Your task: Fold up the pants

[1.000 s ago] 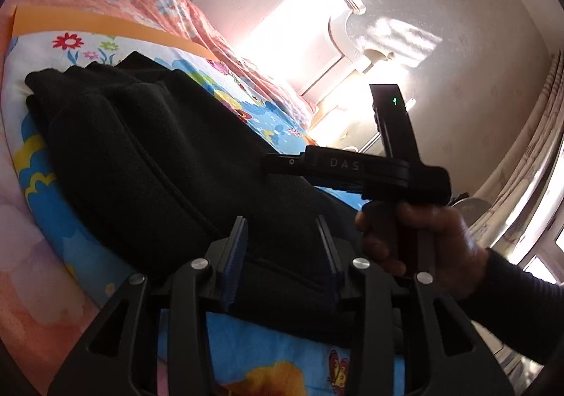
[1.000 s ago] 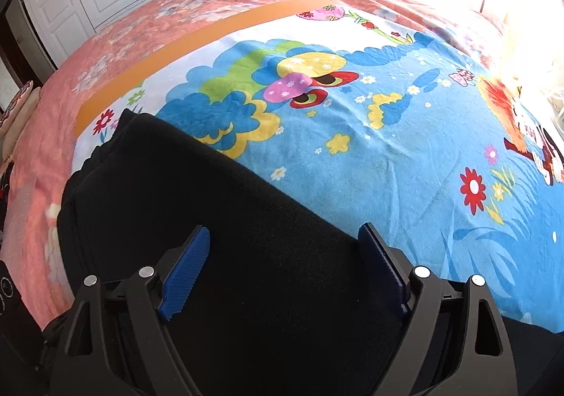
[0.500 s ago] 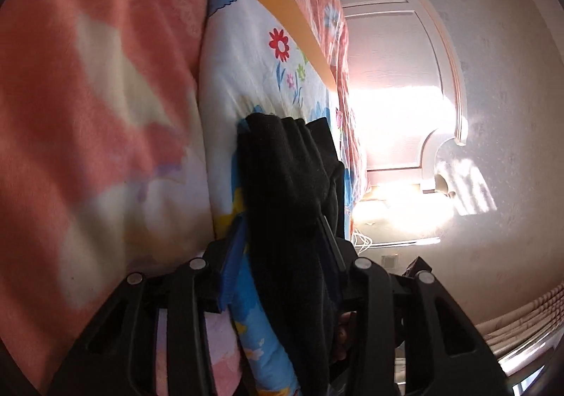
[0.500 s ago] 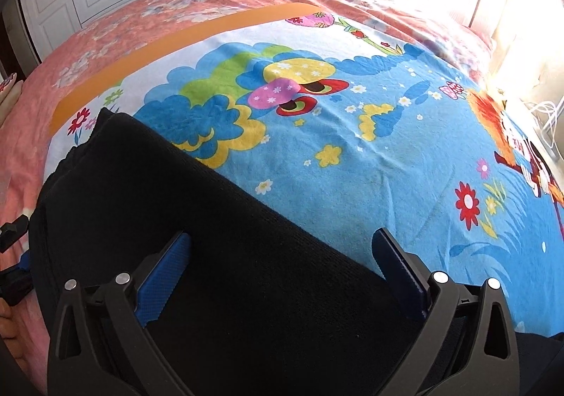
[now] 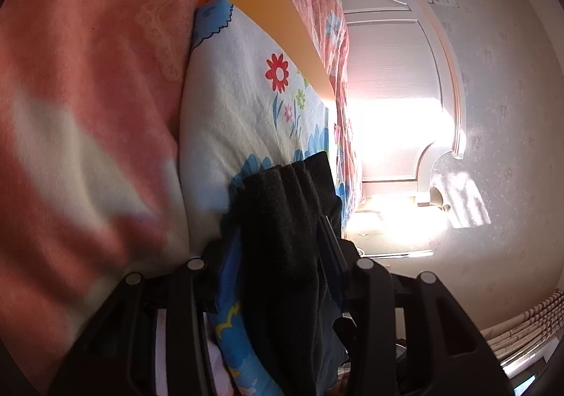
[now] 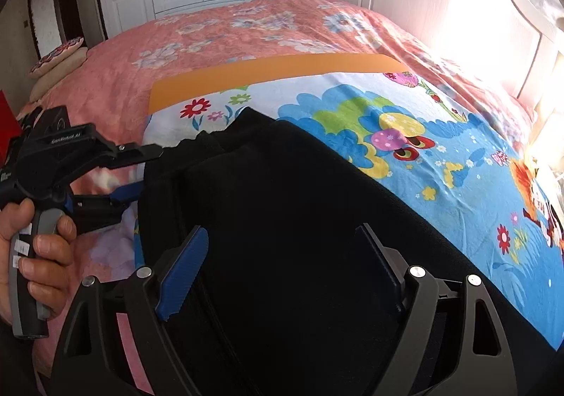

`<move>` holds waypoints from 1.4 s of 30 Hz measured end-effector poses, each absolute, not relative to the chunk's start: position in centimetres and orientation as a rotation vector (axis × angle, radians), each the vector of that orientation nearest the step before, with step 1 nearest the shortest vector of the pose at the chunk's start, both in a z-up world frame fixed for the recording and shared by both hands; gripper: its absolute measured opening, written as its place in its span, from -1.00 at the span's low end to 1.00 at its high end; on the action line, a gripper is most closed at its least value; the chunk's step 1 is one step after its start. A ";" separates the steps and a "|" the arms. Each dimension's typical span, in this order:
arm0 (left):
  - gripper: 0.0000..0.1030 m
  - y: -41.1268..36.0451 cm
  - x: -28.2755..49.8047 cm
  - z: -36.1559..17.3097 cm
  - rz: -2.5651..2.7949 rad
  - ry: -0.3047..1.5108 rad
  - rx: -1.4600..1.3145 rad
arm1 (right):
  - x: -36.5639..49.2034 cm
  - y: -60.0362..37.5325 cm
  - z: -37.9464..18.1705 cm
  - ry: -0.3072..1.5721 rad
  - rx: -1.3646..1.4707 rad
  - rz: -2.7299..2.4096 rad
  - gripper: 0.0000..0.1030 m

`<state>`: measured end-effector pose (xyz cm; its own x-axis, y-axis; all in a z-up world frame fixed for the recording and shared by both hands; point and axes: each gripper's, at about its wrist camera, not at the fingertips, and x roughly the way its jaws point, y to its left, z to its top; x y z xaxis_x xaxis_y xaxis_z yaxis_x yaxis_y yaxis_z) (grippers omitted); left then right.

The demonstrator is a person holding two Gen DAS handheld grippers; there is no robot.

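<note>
Sunlit and busy with pattern, the bed (image 6: 246, 29) carries a pink floral cover and, over it, a cartoon sheet (image 6: 440, 163) with an orange band along its far edge; the black pants (image 6: 282, 219) lie on that sheet, filling the lower middle of the right wrist view from about 7 o'clock across to 4 o'clock, with their layered end near 10 o'clock. Starting at the left, your left hand (image 6: 38, 248) grips the handle of the left gripper (image 6: 141, 170), which sits at 9 o'clock of that view, rolled onto its side so one finger rides above the fabric and the other below. In its own camera the left gripper (image 5: 282, 241) has its fingers pinching the stacked edge of the pants (image 5: 282, 212), and a little of the blue sheet seems caught beside the cloth, so I'd check you have only the pants before lifting. To do this fold well, judge the bite first: all layers should sit deep between the pads, then carry the edge in a low arc so the layers don't slide. Moving right, the right gripper (image 6: 282, 272) hovers over the middle of the pants with its fingers spread wide and nothing between them; it looks ready to press or pin the fold line
</note>
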<state>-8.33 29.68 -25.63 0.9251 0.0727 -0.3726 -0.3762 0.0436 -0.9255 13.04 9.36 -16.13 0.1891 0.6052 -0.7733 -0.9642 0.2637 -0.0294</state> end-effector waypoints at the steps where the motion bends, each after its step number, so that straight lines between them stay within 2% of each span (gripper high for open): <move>1: -0.18 30.0 -8.1 -25.6 0.343 0.243 -1.490 | 12.6 9.6 -16.8 0.743 -0.628 1.210 0.57; 6: -0.26 30.4 -7.4 -25.8 0.301 0.236 -1.458 | 13.5 9.6 -18.8 0.835 -0.570 1.188 0.77; 14: -0.28 29.6 -6.4 -25.5 0.240 0.259 -1.348 | 13.6 9.5 -19.0 0.838 -0.561 1.183 0.79; 19: -0.63 29.1 -5.4 -25.3 0.245 0.329 -1.283 | 13.7 9.3 -19.0 0.844 -0.551 1.186 0.80; 22: -0.75 28.9 -5.6 -24.9 0.251 0.317 -1.271 | 13.8 9.3 -19.0 0.847 -0.543 1.190 0.82; 26: -0.78 27.7 -5.1 -21.9 0.320 0.346 -1.170 | 15.2 8.9 -18.4 0.930 -0.474 1.228 0.86; 31: -0.78 22.2 -3.2 -14.0 0.426 0.416 -0.760 | 20.2 3.0 -15.6 1.233 0.005 1.250 0.87; 35: -0.78 12.5 0.4 -8.3 0.501 0.466 -0.281 | 24.4 -4.4 -14.4 1.397 0.370 1.246 0.88; 36: -0.78 9.6 1.4 -7.8 0.511 0.480 -0.161 | 24.4 -4.4 -14.4 1.397 0.370 1.246 0.88; 39: -0.78 0.3 5.1 -8.6 0.521 0.522 0.172 | 25.6 -8.6 -15.1 1.450 0.522 1.317 0.89; 42: -0.78 -6.9 8.0 -13.0 0.507 0.575 0.426 | 26.4 -11.4 -17.6 1.489 0.539 1.246 0.90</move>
<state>8.00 -6.91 -12.96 0.7247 0.5590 -0.4028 -0.3292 0.7945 0.5103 26.36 -11.38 -17.58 -0.3276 0.8409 -0.4309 -0.2757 0.3511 0.8948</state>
